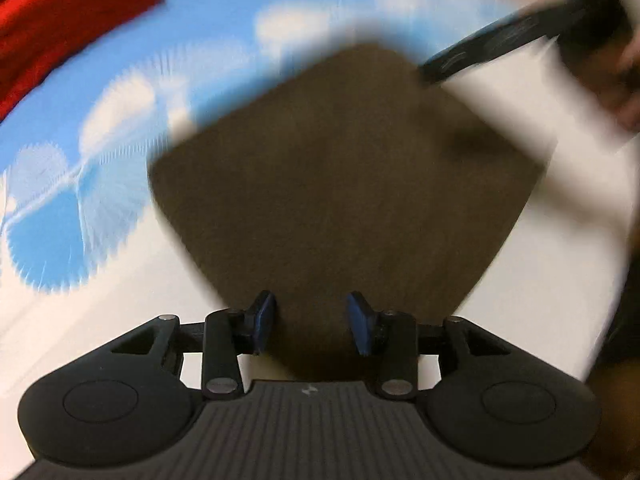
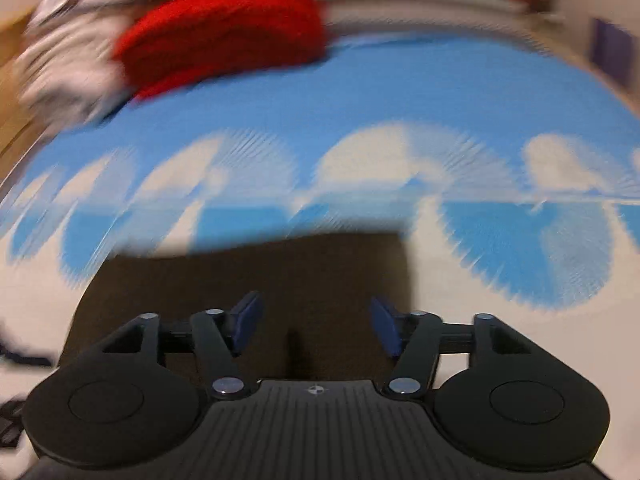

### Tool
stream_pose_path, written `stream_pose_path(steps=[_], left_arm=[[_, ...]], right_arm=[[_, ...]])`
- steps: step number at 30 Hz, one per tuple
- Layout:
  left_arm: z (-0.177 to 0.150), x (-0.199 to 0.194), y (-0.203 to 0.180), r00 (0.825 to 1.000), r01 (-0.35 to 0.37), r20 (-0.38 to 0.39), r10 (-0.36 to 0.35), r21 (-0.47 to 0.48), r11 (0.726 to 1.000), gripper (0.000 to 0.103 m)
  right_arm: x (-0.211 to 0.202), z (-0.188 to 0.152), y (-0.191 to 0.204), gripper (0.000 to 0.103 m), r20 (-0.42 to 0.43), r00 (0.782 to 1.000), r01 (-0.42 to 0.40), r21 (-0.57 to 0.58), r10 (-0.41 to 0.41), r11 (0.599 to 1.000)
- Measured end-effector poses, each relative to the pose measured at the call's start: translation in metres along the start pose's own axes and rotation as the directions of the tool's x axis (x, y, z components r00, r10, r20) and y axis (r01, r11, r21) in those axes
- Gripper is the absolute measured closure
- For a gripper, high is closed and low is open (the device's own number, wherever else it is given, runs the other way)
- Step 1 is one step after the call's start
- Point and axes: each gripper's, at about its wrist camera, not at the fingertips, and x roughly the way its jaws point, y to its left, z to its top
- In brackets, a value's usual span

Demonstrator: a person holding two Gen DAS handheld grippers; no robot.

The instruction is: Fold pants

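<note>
The dark brown pants (image 1: 344,184) lie folded into a flat, compact block on the blue and white cloud-pattern bed sheet (image 1: 132,92). My left gripper (image 1: 312,326) is open and empty above the near edge of the pants. My right gripper (image 2: 312,326) is open and empty over the pants (image 2: 256,276) in the right wrist view. The right gripper also shows as a black shape at the upper right of the left wrist view (image 1: 520,40), past the far corner of the pants. Both views are blurred by motion.
A red folded cloth (image 2: 228,28) lies at the far side of the bed, also in the left wrist view (image 1: 68,20). Pale crumpled clothes (image 2: 68,60) lie next to it. The cloud sheet (image 2: 440,112) stretches wide around the pants.
</note>
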Motion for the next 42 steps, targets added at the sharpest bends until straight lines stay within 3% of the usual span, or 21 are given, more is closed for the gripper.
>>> stream_pose_path(steps=[1, 2, 3, 5, 7, 10, 12, 13, 15, 17, 21, 22, 24, 25, 27, 29, 32, 36, 38, 42], left_arm=[[-0.006, 0.005, -0.004, 0.999, -0.043, -0.017, 0.043, 0.040, 0.998, 0.044], [-0.008, 0.003, -0.004, 0.998, -0.062, -0.007, 0.062, 0.030, 0.998, 0.043], [-0.007, -0.003, 0.000, 0.999, -0.052, -0.010, 0.052, -0.023, 0.998, 0.043], [-0.008, -0.016, 0.004, 0.998, -0.070, -0.003, 0.070, -0.083, 0.994, 0.042], [-0.010, -0.036, 0.004, 0.989, -0.149, 0.004, 0.150, -0.109, 0.983, 0.037], [-0.019, -0.084, 0.003, 0.975, -0.175, 0.092, 0.201, -0.233, 0.957, 0.012], [-0.033, -0.121, -0.001, 0.958, -0.151, 0.180, 0.221, -0.337, 0.929, 0.012], [-0.037, -0.135, -0.005, 0.946, -0.148, 0.212, 0.243, -0.385, 0.911, 0.009], [-0.051, -0.164, -0.022, 0.909, -0.152, 0.277, 0.311, -0.475, 0.867, 0.001], [-0.062, -0.182, -0.045, 0.875, -0.136, 0.342, 0.344, -0.508, 0.851, 0.001], [-0.090, -0.186, -0.092, 0.837, -0.107, 0.389, 0.384, -0.572, 0.813, 0.000], [-0.102, -0.177, -0.102, 0.849, -0.089, 0.383, 0.363, -0.575, 0.813, 0.000], [-0.102, -0.158, -0.107, 0.924, -0.110, 0.245, 0.294, -0.566, 0.817, 0.000], [-0.100, -0.154, -0.104, 0.936, -0.100, 0.217, 0.276, -0.589, 0.802, 0.000], [-0.098, -0.153, -0.096, 0.932, -0.100, 0.213, 0.292, -0.624, 0.775, 0.000], [-0.091, -0.148, -0.089, 0.932, -0.152, 0.159, 0.325, -0.643, 0.751, 0.000], [-0.085, -0.142, -0.084, 0.943, -0.122, 0.149, 0.298, -0.677, 0.726, 0.000], [-0.076, -0.120, -0.093, 0.937, -0.179, 0.125, 0.325, -0.628, 0.757, 0.000], [-0.076, -0.110, -0.090, 0.944, -0.156, 0.129, 0.305, -0.638, 0.754, 0.000], [-0.067, -0.103, -0.095, 0.937, -0.152, 0.156, 0.313, -0.624, 0.767, 0.000]], right_arm=[[0.003, -0.013, 0.003, 0.032, -0.081, 0.996, -0.039, -0.030, 0.037, 0.999], [0.012, -0.030, 0.008, 0.032, -0.202, 0.978, -0.063, -0.076, 0.047, 0.995], [0.018, -0.049, 0.013, 0.032, -0.291, 0.957, -0.046, -0.148, 0.001, 0.988], [0.007, -0.072, 0.021, 0.026, -0.255, 0.963, 0.017, -0.254, -0.084, 0.967], [-0.010, -0.068, 0.016, 0.027, -0.272, 0.957, 0.059, -0.167, -0.104, 0.984], [-0.056, -0.067, 0.022, 0.029, -0.147, 0.980, 0.110, -0.137, -0.130, 0.984], [-0.094, -0.072, 0.033, 0.024, 0.001, 0.989, 0.145, -0.149, -0.147, 0.978], [-0.113, -0.078, 0.038, 0.013, 0.077, 0.986, 0.155, -0.135, -0.145, 0.979], [-0.150, -0.097, 0.047, 0.002, 0.215, 0.969, 0.138, -0.071, -0.120, 0.988], [-0.171, -0.121, 0.053, 0.001, 0.299, 0.950, 0.095, -0.012, -0.087, 0.995], [-0.188, -0.149, 0.063, 0.001, 0.347, 0.933, 0.063, 0.097, -0.093, 0.993], [-0.191, -0.153, 0.065, 0.001, 0.370, 0.925, 0.046, 0.115, -0.085, 0.992], [-0.185, -0.158, 0.068, 0.001, 0.352, 0.931, 0.064, 0.101, -0.096, 0.993], [-0.178, -0.157, 0.072, 0.001, 0.330, 0.935, 0.108, 0.083, -0.129, 0.991], [-0.168, -0.160, 0.075, 0.001, 0.309, 0.932, 0.179, 0.054, -0.187, 0.982], [-0.159, -0.157, 0.077, 0.001, 0.273, 0.941, 0.195, 0.048, -0.200, 0.980], [-0.152, -0.158, 0.076, 0.001, 0.230, 0.950, 0.199, 0.078, -0.212, 0.977], [-0.153, -0.164, 0.077, 0.001, 0.204, 0.961, 0.172, 0.090, -0.187, 0.981], [-0.151, -0.165, 0.075, 0.001, 0.199, 0.963, 0.171, 0.079, -0.183, 0.982], [-0.149, -0.163, 0.070, 0.001, 0.179, 0.968, 0.162, 0.087, -0.175, 0.983]])
